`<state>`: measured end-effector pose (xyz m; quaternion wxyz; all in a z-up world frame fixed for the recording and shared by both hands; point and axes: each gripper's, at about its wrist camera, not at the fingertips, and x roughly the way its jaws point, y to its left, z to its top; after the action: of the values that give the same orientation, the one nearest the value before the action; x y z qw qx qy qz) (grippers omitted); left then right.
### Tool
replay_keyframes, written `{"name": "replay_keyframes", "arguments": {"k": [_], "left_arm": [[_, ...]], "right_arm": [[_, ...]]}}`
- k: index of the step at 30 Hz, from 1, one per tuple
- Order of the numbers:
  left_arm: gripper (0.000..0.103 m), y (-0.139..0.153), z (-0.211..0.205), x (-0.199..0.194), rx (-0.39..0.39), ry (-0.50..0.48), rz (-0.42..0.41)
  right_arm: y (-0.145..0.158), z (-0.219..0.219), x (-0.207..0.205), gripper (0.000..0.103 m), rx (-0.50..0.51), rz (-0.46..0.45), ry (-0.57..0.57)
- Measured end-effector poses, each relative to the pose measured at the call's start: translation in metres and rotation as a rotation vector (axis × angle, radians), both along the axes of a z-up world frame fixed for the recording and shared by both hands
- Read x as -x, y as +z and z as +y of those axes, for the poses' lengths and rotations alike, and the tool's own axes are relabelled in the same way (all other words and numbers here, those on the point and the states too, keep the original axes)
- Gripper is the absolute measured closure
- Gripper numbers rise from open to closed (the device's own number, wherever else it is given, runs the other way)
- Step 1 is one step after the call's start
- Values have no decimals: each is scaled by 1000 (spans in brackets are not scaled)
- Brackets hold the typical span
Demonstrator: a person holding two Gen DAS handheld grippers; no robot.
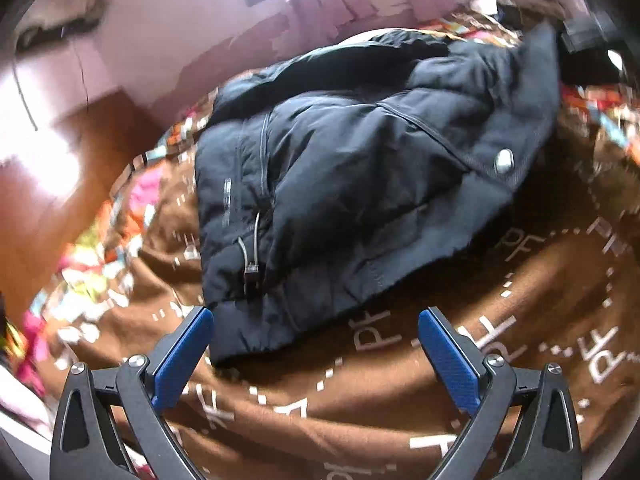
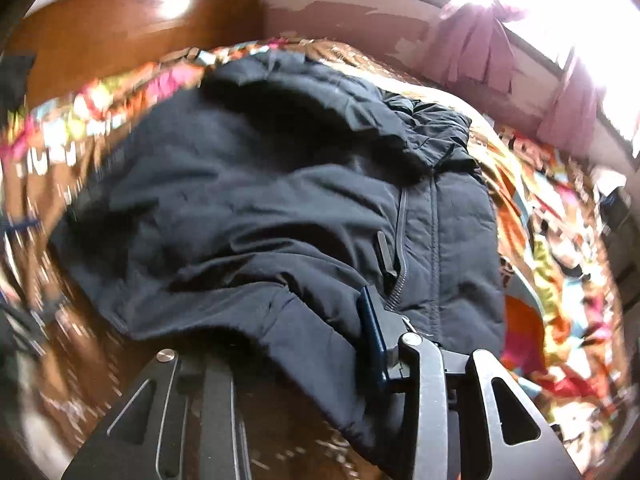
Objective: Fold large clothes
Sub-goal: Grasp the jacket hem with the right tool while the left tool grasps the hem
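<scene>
Dark jacket [image 1: 360, 168] on brown blanket [image 1: 400, 392].
Left gripper [image 1: 316, 344] spread wide, empty; right gripper [image 2: 320, 344] pinching jacket hem fabric.

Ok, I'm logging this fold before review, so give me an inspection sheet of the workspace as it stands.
Surface: brown lettered blanket, rumpled.
Job's things: dark padded jacket, crumpled, zip closed.
Clutter: colourful patterned bedding at the blanket's edges.
Grippers: left gripper open, empty, beside the jacket's hem; right gripper closed on jacket fabric.
Cables: nothing seen.
Surroundings: wooden headboard, pink curtains, bright window.
</scene>
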<state>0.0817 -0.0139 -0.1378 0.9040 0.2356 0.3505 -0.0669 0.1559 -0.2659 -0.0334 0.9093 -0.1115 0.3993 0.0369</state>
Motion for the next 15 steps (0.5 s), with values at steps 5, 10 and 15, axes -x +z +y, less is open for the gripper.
{"name": "replay_keyframes", "arguments": {"k": [5,10,15], "left_arm": [[0,-12,-20,-7,-132,-3,-87],[0,-9,-21,-26,-217,93,-204],[0,21,-3,-41,-197,181,-276]], "right_arm": [[9,-21,-16,74,-208,9,-59],[15,-42,-25,75,-379,12,-112],[22,-46,-25,75,-377,17,-110]]}}
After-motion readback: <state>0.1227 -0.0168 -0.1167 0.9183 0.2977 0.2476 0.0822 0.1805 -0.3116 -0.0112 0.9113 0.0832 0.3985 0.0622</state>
